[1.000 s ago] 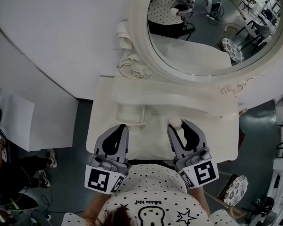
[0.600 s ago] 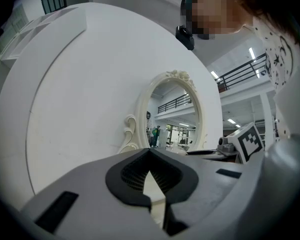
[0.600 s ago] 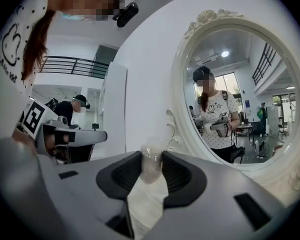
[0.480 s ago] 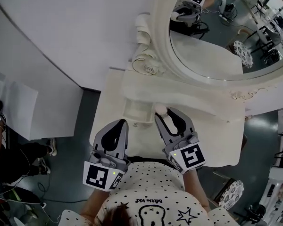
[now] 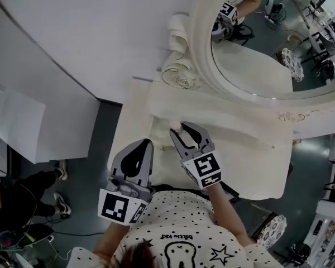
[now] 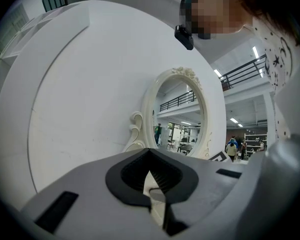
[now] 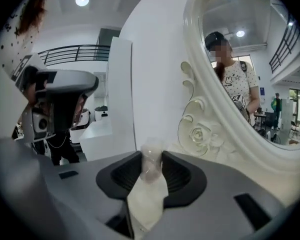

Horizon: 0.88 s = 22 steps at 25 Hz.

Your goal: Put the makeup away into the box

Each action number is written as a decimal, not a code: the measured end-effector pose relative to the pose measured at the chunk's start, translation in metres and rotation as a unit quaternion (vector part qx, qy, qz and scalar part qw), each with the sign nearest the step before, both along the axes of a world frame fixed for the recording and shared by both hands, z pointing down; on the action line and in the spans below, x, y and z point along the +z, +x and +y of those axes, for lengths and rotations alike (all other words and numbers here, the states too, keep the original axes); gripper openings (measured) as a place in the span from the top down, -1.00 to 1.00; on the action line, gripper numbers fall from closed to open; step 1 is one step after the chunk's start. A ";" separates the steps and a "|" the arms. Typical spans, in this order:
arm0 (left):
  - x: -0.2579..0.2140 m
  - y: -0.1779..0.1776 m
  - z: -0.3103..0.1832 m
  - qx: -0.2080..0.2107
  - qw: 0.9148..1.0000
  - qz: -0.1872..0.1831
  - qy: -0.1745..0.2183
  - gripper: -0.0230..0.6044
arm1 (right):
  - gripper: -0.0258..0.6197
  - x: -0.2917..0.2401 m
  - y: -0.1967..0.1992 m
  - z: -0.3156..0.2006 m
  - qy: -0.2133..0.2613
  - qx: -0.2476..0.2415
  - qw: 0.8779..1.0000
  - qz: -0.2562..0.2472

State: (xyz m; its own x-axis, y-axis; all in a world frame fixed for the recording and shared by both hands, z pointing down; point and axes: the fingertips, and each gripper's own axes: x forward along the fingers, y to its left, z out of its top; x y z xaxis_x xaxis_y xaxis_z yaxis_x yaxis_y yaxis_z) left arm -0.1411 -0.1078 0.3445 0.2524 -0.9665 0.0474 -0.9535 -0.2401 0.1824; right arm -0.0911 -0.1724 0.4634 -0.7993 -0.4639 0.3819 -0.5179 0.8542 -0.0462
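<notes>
In the head view my right gripper is shut on a small pale makeup bottle. It holds the bottle over the left part of the cream dresser top, at the edge of a shallow cream box. The right gripper view shows the clear bottle pinched between the jaw tips of that gripper, with the mirror frame beyond. My left gripper hangs just left of the box; its jaws meet with nothing between them. That gripper looks level at the wall and mirror.
An oval mirror in an ornate cream frame rises behind the dresser. A curved white wall fills the left. A patterned stool stands on the floor at the right, and a person sits at the far left.
My right gripper has carried the bottle leftward and farther from me, from the dresser's middle to the box. The left gripper has kept almost still.
</notes>
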 end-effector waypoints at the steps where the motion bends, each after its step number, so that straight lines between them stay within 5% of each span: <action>1: 0.000 -0.001 -0.001 -0.001 1.000 0.000 -0.001 0.94 | 0.51 0.007 -0.004 0.000 -0.005 -0.005 1.000 0.005; 22: 0.008 -0.008 -0.014 -0.014 1.000 0.004 -0.013 0.94 | 0.50 0.124 -0.026 0.004 -0.100 -0.043 0.987 0.120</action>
State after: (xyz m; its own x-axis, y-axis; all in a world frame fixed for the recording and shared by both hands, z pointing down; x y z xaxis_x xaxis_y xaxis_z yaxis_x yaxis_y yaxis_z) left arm -0.1492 -0.1221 0.3526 0.2261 -0.9715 0.0714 -0.9580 -0.2086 0.1967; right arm -0.1176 -0.1679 0.5871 -0.7086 -0.2939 0.6415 -0.4599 0.8818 -0.1040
